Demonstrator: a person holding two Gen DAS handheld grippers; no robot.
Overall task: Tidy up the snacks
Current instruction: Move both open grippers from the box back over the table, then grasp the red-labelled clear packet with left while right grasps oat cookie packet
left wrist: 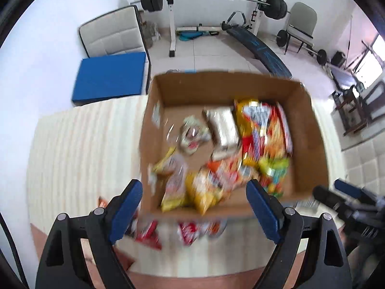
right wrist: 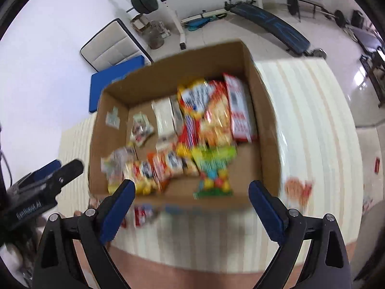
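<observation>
An open cardboard box (left wrist: 310, 130) (right wrist: 267, 110) stands on the striped tablecloth and holds several blurred snack packets, among them a yellow and red bag (left wrist: 262, 130) (right wrist: 209, 113) and a green packet (right wrist: 214, 166). More red wrapped snacks (left wrist: 149, 231) (right wrist: 142, 214) lie on the cloth in front of the box's near wall. My left gripper (left wrist: 195, 207) hangs open above that near wall with nothing between its blue pads. The right gripper (right wrist: 192, 207) is open too, over the same near wall, also with nothing in it. Each gripper shows at the other view's edge.
An orange packet (right wrist: 298, 190) lies on the cloth right of the box, and a small red item (right wrist: 376, 165) sits further right. Behind the table are a blue mat (left wrist: 110, 77), a white cushion, a barbell rack (left wrist: 173, 16) and a bench.
</observation>
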